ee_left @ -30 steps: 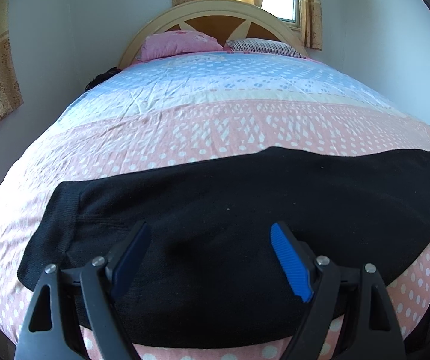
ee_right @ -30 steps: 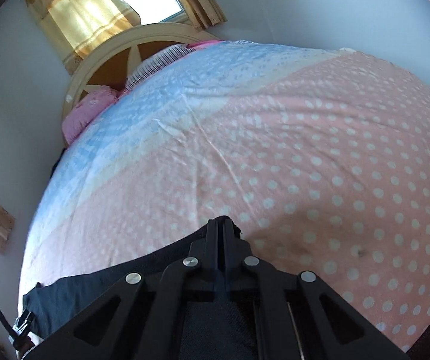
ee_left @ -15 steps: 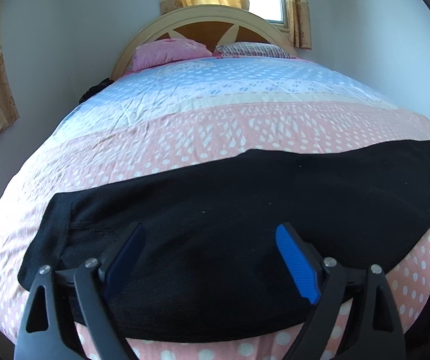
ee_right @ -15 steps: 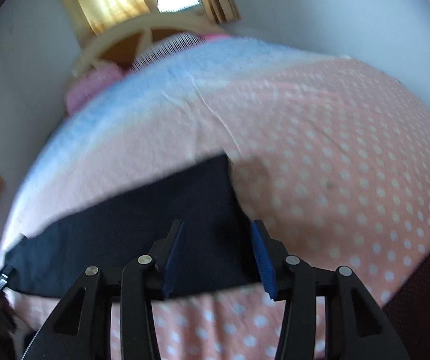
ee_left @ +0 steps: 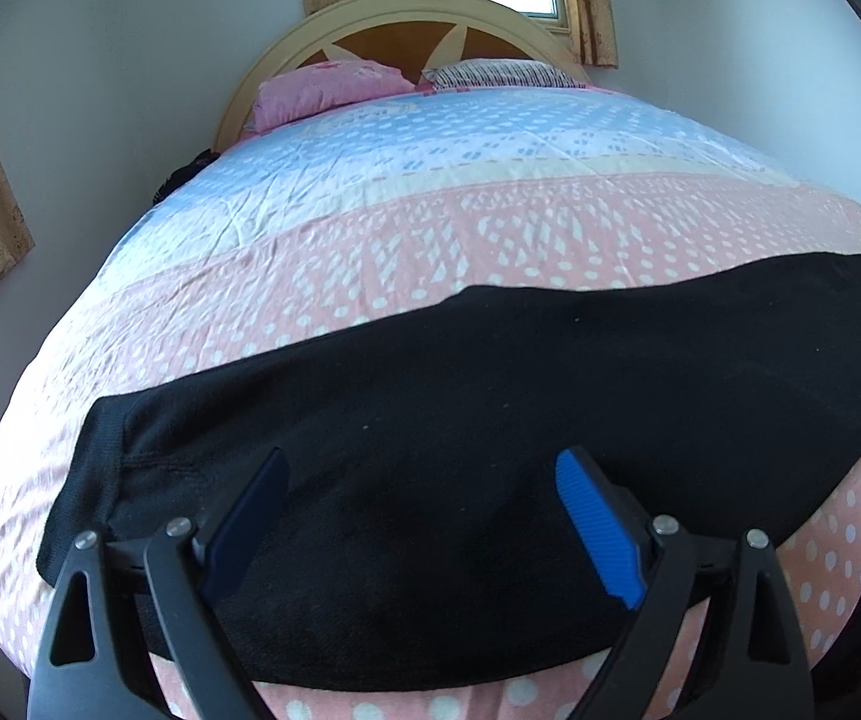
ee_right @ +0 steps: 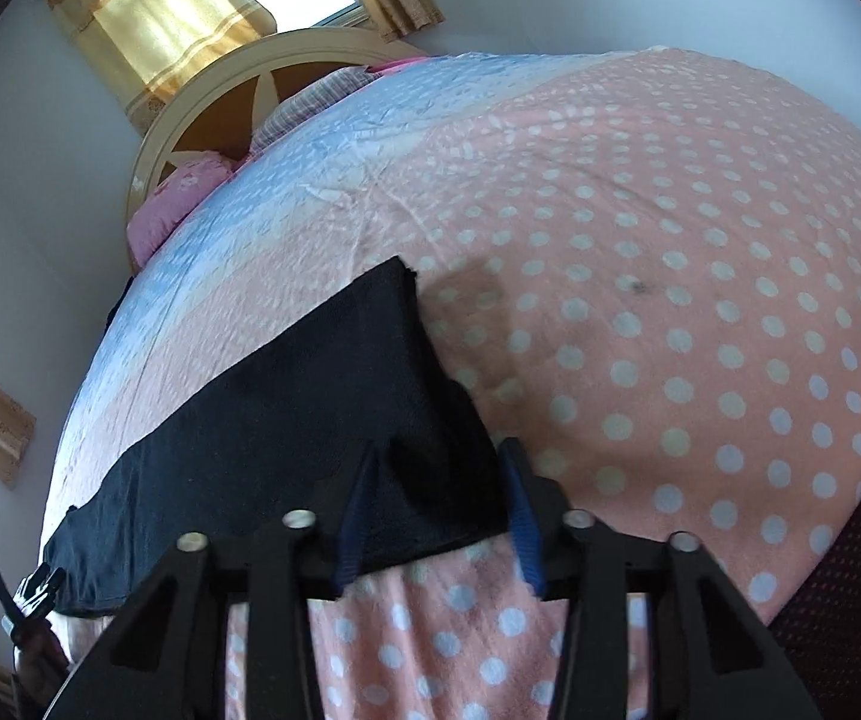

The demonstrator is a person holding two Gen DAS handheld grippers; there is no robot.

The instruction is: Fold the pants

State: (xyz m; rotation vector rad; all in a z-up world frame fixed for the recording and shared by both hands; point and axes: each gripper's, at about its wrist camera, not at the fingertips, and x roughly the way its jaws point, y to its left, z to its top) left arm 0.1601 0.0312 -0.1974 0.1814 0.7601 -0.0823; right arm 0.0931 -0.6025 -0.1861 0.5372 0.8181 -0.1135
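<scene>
Black pants [ee_left: 490, 420] lie flat in a long band across the foot of the bed, waistband to the left. My left gripper [ee_left: 418, 480] is open and empty, hovering over the waist part of the pants. In the right wrist view the pants [ee_right: 286, 420] stretch away to the left and their leg end lies in front of my right gripper [ee_right: 436, 474]. The right gripper is open and empty, its blue pads either side of the hem edge, with nothing between them held.
The bed has a pink dotted and blue cover [ee_left: 490, 210], with a pink pillow [ee_left: 328, 90] and a striped pillow [ee_left: 502, 72] at the wooden headboard [ee_left: 406, 30]. Walls stand close on both sides. The other gripper [ee_right: 22, 594] shows at the right wrist view's lower left.
My right gripper opened and let go of the pants' leg end, which now lies flat on the bed; it drew back a little. My left gripper stayed open, shifting slightly.
</scene>
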